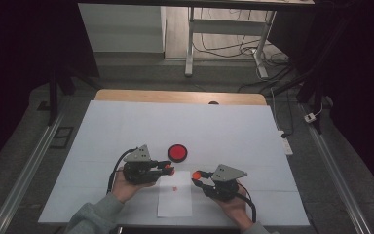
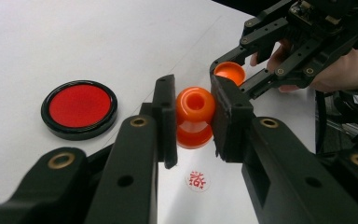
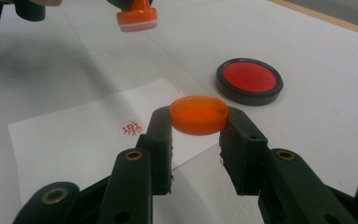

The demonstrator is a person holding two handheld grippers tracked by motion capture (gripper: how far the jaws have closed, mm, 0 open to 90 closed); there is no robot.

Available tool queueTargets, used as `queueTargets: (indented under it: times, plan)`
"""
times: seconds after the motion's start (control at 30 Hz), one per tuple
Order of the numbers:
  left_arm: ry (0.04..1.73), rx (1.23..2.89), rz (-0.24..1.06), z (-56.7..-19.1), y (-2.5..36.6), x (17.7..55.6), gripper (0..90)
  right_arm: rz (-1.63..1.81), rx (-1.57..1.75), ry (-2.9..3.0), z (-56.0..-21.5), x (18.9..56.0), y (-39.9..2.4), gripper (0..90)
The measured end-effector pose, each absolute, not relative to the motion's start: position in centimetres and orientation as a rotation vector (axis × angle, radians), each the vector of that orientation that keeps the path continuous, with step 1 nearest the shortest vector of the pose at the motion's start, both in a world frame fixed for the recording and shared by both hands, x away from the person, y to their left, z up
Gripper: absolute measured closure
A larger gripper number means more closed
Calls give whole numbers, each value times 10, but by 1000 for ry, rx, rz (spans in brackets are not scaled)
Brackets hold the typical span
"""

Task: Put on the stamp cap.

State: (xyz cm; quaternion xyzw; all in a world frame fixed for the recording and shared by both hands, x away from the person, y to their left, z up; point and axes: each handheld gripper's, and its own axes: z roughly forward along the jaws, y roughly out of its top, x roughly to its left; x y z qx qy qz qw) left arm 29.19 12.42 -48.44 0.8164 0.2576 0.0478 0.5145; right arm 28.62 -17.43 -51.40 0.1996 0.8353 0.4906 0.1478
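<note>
My left gripper [image 1: 168,169] is shut on an orange stamp [image 2: 195,108] and holds it above the table, handle end facing its camera. The right gripper [image 1: 196,174] is shut on the stamp's orange cap [image 3: 199,115], gripped by its rim with the open side up. The two grippers face each other a short way apart over a small white paper sheet [image 1: 175,202]. A red stamped mark [image 3: 132,128] shows on that sheet, below and between them. A round black ink pad [image 1: 177,152] with a red face lies uncovered just beyond the left gripper.
A white sheet [image 1: 126,126] covers the wooden table [image 1: 126,95], and its far half lies bare. A desk frame [image 1: 190,44] and floor cables stand beyond the far edge. Metal rails [image 1: 24,175] run along both sides of the table.
</note>
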Motion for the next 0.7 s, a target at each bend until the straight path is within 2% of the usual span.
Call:
queueTargets:
  times: [0.7]
  plan:
    - [609, 1953, 111, -483, 123, 290, 725, 1465, 523, 2459, -517, 287, -139, 645]
